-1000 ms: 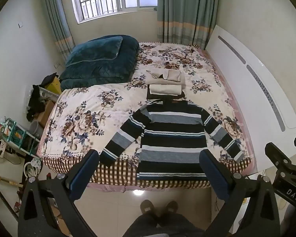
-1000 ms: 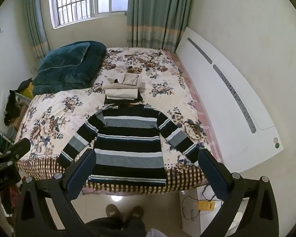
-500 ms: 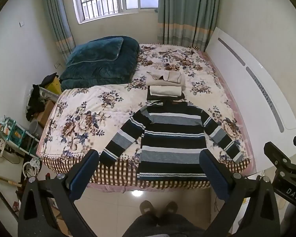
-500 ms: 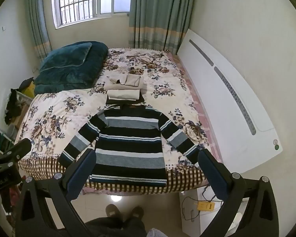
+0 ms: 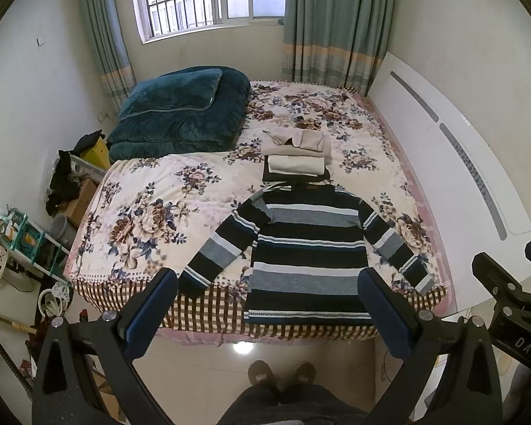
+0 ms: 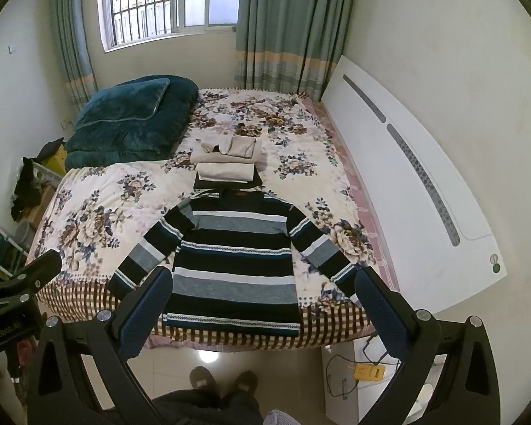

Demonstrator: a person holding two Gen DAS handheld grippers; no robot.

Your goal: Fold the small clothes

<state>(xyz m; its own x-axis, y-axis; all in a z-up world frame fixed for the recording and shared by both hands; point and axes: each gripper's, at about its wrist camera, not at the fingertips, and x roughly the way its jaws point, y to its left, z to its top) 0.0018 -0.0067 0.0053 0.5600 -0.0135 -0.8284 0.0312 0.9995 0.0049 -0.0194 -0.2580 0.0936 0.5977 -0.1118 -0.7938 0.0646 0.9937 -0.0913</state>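
A navy, grey and white striped sweater [image 5: 308,251] lies flat and face up at the near edge of the floral bed [image 5: 152,219], both sleeves spread out; it also shows in the right wrist view [image 6: 233,258]. Behind its collar sits a stack of folded beige clothes on a dark garment [image 5: 295,157], which the right wrist view [image 6: 226,164] also shows. My left gripper [image 5: 265,313] is open and empty, held above the floor in front of the bed. My right gripper [image 6: 263,310] is open and empty, beside it at the same height.
A folded teal duvet with a pillow [image 5: 180,120] lies at the bed's far left. A white headboard [image 5: 453,184] lines the right side. Cluttered shelves and boxes [image 5: 28,233] stand on the left floor. A yellow device with cables [image 6: 366,372] lies on the right floor. My feet [image 5: 281,373] are below.
Both grippers have tilted slightly, so the bed and sweater sit a touch lower in view. Nothing on the bed has moved.
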